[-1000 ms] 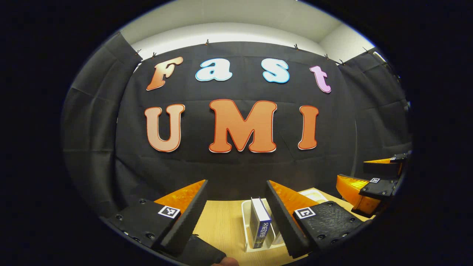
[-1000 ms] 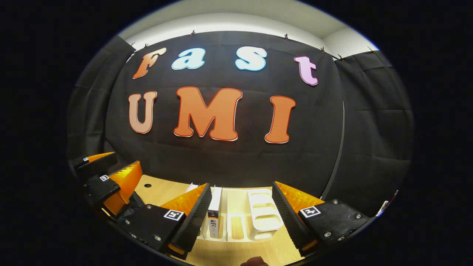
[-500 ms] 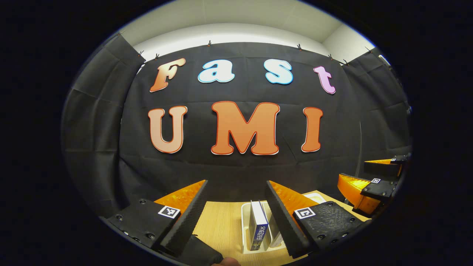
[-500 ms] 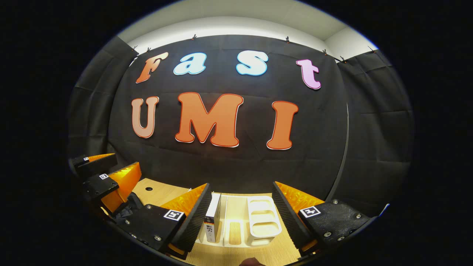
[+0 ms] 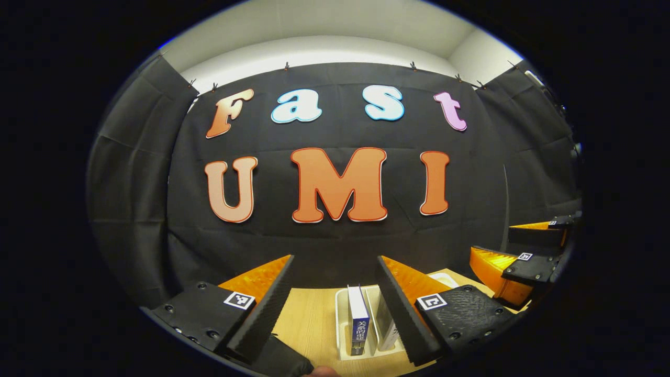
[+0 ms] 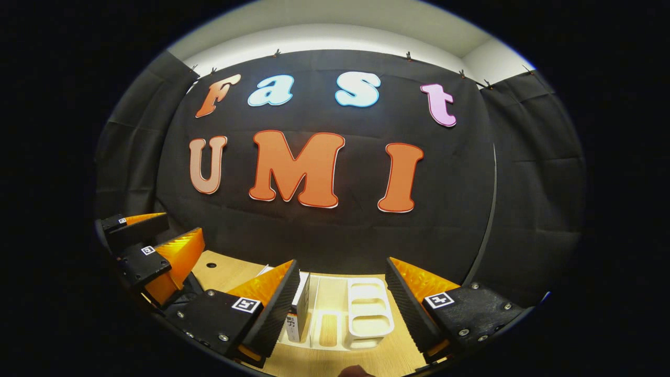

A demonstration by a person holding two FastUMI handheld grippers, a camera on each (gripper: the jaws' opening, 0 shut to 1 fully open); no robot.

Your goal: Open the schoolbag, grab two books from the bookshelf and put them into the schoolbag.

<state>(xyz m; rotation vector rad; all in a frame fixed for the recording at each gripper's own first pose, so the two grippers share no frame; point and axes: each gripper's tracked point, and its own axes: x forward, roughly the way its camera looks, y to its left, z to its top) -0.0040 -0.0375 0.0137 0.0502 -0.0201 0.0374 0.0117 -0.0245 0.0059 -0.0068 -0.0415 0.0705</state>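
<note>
Table edge – bookshelf between open tools

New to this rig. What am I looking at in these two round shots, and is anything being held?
No robot arm here: a person carries a two-finger tool in each hand, and a fisheye camera rides on each one, looking forward along its fingers.

The left gripper view shows the left tool, jaws wide apart, above a wooden table. Between its fingers, farther off, a white bookshelf rack holds a blue-spined book standing upright, with a second book beside it. The other tool shows at the right edge.

The right gripper view shows the right tool, also open, facing the rack's empty slots; a book stands just beside its left finger. The left tool appears at the left edge.

Neither tool holds anything. Behind the table hangs the booth's black cloth wall.
</note>
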